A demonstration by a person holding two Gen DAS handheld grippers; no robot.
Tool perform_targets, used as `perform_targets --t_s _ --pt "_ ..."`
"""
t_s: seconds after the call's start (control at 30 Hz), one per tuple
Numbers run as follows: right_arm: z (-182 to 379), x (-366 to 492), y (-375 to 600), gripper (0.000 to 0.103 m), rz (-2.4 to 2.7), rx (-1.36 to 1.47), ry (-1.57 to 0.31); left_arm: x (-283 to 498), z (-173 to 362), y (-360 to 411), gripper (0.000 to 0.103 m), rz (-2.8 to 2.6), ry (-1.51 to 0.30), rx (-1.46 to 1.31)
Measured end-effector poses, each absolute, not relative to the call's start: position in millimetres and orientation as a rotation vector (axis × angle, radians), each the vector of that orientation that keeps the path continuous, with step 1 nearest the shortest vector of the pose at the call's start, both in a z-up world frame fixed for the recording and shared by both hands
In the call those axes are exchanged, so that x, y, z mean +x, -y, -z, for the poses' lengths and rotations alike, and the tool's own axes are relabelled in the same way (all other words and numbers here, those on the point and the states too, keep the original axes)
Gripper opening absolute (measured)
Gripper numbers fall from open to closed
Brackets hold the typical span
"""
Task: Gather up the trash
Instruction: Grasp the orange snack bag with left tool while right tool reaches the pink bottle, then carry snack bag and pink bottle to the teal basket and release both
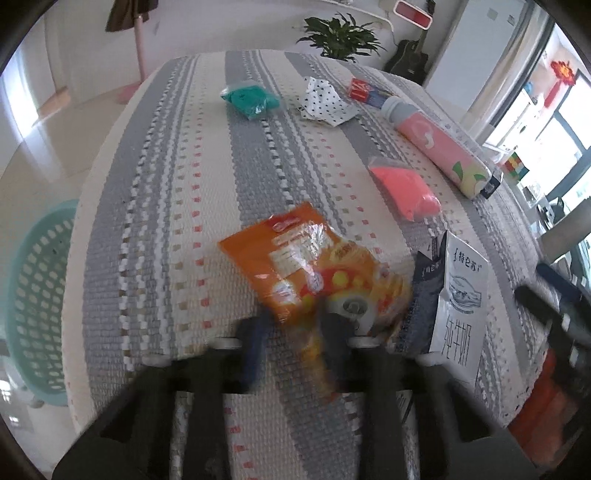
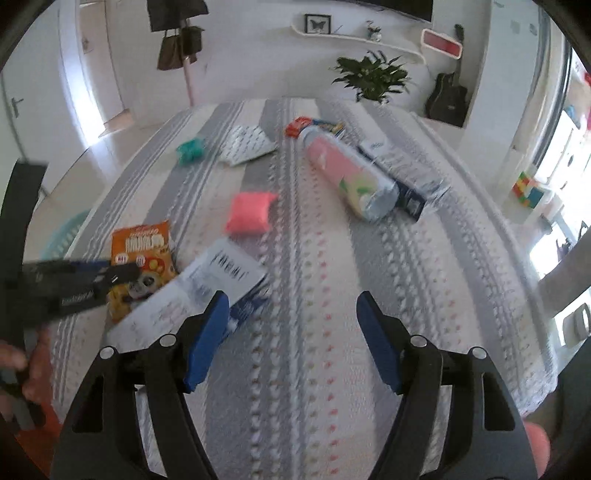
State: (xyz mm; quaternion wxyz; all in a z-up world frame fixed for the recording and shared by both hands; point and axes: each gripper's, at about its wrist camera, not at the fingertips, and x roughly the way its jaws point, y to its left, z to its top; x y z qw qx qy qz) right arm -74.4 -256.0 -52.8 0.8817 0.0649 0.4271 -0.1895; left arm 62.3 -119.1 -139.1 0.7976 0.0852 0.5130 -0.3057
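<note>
Looks like somebody's living room, pretty lived-in. There's a guitar [image 2: 447, 96] leaning on the wall next to a potted plant [image 2: 371, 75], a framed butterfly picture [image 2: 317, 23] on a curvy wall shelf [image 2: 364, 37], and bags on a coat stand [image 2: 181, 44] by the door. The table wears a woven striped cloth [image 2: 314, 266].

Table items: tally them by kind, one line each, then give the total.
Snack wrappers: 2, orange wrapper, polka-dot wrapper
Milk cartons: 1, milk carton
Small bags: 2, pink bag, green bag
Tubes: 1, pink tube
Boxes: 2, blue box, red box
Total: 8
</note>
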Motion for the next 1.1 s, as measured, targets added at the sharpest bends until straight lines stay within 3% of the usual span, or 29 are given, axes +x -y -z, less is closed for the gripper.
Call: perform_targets --t_s 0.17,0.53,0.9,0.93,0.97,1.1 --pt "36 -45 293 0.068 0.416 0.122 -0.829 64 131 116 0.002 0.66 -1.054 0.174" --pt "54 42 363 0.068 0.392 0.069 -0.903 82 100 96 0.001 0.682 -0.966 0.072" --pt "92 81 374 0.068 0.35 0.011 -0.989 91 105 101 0.001 0.694 -0.978 0.051" --pt "93 83 374 0.065 0.351 0.002 -0.99 92 106 101 0.001 0.693 -0.979 0.05" --pt "94 84 373 0.054 0.351 -0.006 -0.989 93 106 101 0.001 0.694 -0.979 0.046" --pt "99 94 365 0.049 0.333 -0.038 -1.017 95 105 97 0.001 0.688 -0.973 0.028"
